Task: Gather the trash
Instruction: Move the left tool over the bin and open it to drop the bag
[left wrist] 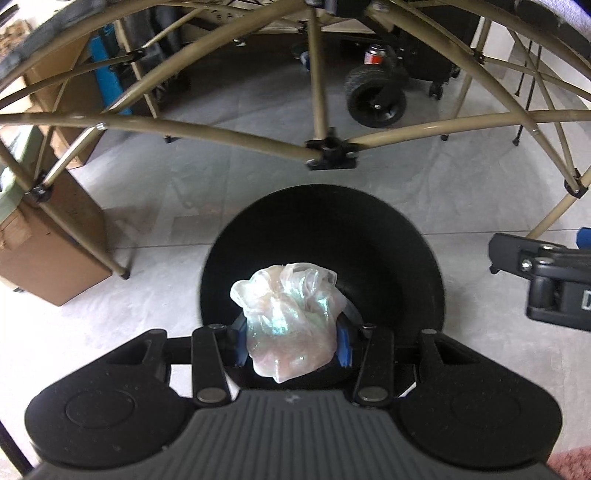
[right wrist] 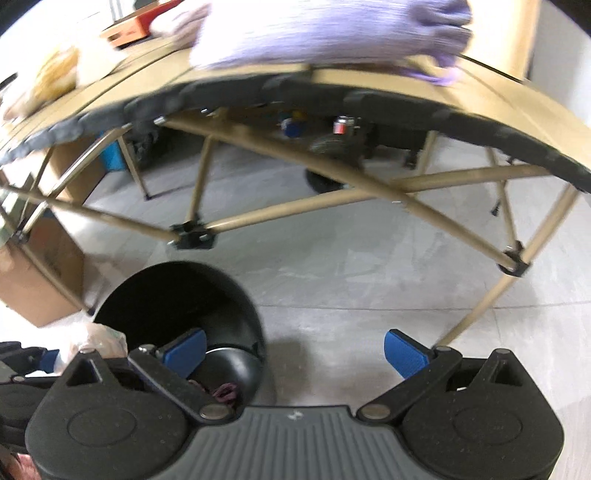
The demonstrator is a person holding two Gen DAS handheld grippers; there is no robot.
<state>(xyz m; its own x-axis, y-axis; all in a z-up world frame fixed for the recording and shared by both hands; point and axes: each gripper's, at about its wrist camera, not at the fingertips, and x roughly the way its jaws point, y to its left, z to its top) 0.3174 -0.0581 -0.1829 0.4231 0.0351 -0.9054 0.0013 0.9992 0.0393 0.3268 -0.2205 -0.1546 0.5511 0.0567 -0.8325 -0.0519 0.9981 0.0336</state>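
Observation:
My left gripper is shut on a crumpled, iridescent clear plastic wrapper, squeezed between its blue pads above the mouth of a round black bin on the floor. In the right wrist view the same bin stands at the lower left, with dark items and something pink at its bottom. The wrapper and the left gripper show at that view's left edge. My right gripper is open and holds nothing, hanging over the bare floor to the right of the bin. Part of it shows at the right edge of the left wrist view.
A folding table with tan crossed legs stands just beyond the bin; on its top lie a purple cloth, a yellowish bundle and a red-orange box. Cardboard boxes stand at the left. A wheeled cart is behind.

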